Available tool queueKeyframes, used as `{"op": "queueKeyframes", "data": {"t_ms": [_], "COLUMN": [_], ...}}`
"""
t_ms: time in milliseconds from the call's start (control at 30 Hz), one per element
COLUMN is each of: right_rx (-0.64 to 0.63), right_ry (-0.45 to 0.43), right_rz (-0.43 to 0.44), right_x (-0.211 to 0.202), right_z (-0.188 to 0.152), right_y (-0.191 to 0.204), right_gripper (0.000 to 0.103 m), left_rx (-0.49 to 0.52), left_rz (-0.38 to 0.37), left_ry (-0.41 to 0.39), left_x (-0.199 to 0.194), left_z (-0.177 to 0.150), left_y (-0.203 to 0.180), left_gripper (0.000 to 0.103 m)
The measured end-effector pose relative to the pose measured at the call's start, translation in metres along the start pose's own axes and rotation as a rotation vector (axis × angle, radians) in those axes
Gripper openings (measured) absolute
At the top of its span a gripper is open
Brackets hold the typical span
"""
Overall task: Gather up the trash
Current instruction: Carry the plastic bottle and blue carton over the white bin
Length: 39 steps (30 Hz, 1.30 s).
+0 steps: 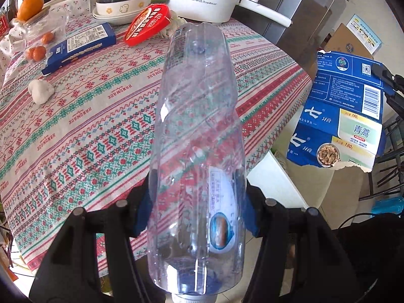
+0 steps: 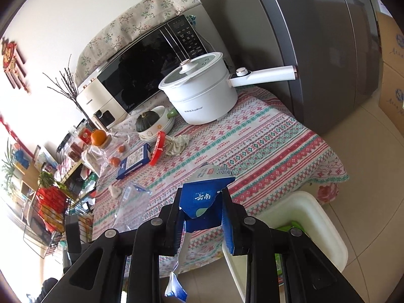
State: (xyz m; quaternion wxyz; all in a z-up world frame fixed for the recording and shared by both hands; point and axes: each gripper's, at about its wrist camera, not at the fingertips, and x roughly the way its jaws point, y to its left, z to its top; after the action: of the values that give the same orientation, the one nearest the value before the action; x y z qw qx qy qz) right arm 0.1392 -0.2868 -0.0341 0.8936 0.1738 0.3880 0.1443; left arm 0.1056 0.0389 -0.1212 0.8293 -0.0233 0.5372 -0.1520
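My left gripper (image 1: 197,202) is shut on an empty clear plastic bottle (image 1: 197,116), held lengthwise above the table's near edge, cap toward the camera. My right gripper (image 2: 202,207) is shut on a torn blue cardboard box (image 2: 202,199); the same box (image 1: 346,111) hangs off the table's right side in the left wrist view. The bottle also shows in the right wrist view (image 2: 131,204). A white bin (image 2: 310,224) stands on the floor below my right gripper, by the table. A crumpled white tissue (image 1: 40,91) lies on the patterned tablecloth (image 1: 88,116).
On the table are a blue box (image 1: 78,48), a red lid (image 1: 149,24), small oranges (image 1: 38,51), a bowl with a squash (image 1: 121,2), a white pot (image 2: 202,93) and a microwave (image 2: 141,73). A grey fridge (image 2: 315,50) stands to the right.
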Motion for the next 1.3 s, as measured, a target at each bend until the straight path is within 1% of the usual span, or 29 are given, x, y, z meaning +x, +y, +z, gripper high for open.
{"op": "queueKeyframes", "data": {"t_ms": [100,267,600,800,833,900,933,1033,1133,1300], "right_rx": [0.011,0.051,0.118,0.161,0.17,0.18,0.183,0.181,0.203,0.222], "right_ry": [-0.002,0.004,0.059,0.081,0.087,0.09,0.088,0.082,0.076,0.076], "right_rz": [-0.022,-0.06,-0.142,-0.155,-0.156,-0.157,-0.161,-0.172,-0.18,-0.197], "right_x": [-0.011,-0.024,-0.022,-0.019,-0.019,-0.02,-0.021,-0.025,-0.028,-0.03], "right_z": [-0.008,-0.022,-0.045,-0.051,-0.051,-0.053,-0.054,-0.054,-0.053,-0.055], "right_y": [-0.015,-0.047,-0.102,-0.122,-0.124,-0.128,-0.128,-0.132,-0.138,-0.148], "right_gripper": [0.027,0.027,0.027,0.029,0.031,0.039,0.046,0.051,0.055,0.057], "left_rx": [0.023,0.07,0.165,0.198,0.205,0.22,0.23,0.26,0.297,0.314], "left_rz": [-0.025,-0.089,-0.134,-0.148,-0.152,-0.161,-0.166,-0.181,-0.195,-0.221], "left_ry": [-0.011,-0.011,0.007,0.024,0.026,0.034,0.04,0.065,0.101,0.205], "left_x": [-0.002,-0.001,0.014,0.025,0.026,0.031,0.033,0.041,0.053,0.083], "left_z": [0.001,0.004,0.006,0.008,0.009,0.008,0.008,0.007,0.005,0.001], "left_y": [-0.012,-0.04,-0.087,-0.105,-0.109,-0.117,-0.123,-0.139,-0.156,-0.178], "left_gripper": [0.061,0.061,0.061,0.061,0.061,0.061,0.061,0.061,0.061,0.061]}}
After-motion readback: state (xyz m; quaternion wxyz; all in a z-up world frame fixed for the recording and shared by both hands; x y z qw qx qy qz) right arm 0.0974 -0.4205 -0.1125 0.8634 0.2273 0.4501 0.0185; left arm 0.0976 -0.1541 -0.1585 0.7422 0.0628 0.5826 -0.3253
